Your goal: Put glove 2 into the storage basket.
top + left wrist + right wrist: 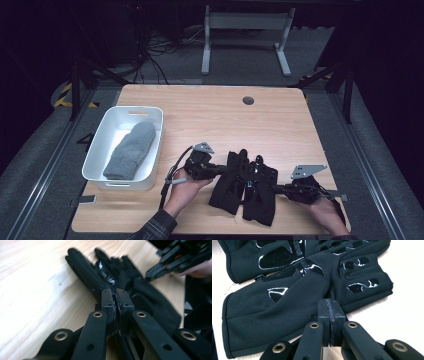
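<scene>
Grey mitten (pixel 131 150) already in bin (pixel 156 145); right of bin, both jaws clamped on black gloves (pixel 244 186), still on table (pixel 210 110).

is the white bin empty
No, a grey knitted mitten lies inside the white bin in the high view.

Bin (pixel 150 145): left on table (pixel 225 115) | mitten (pixel 130 150): in bin | gloves (pixel 243 187): near centre, side by side
</scene>
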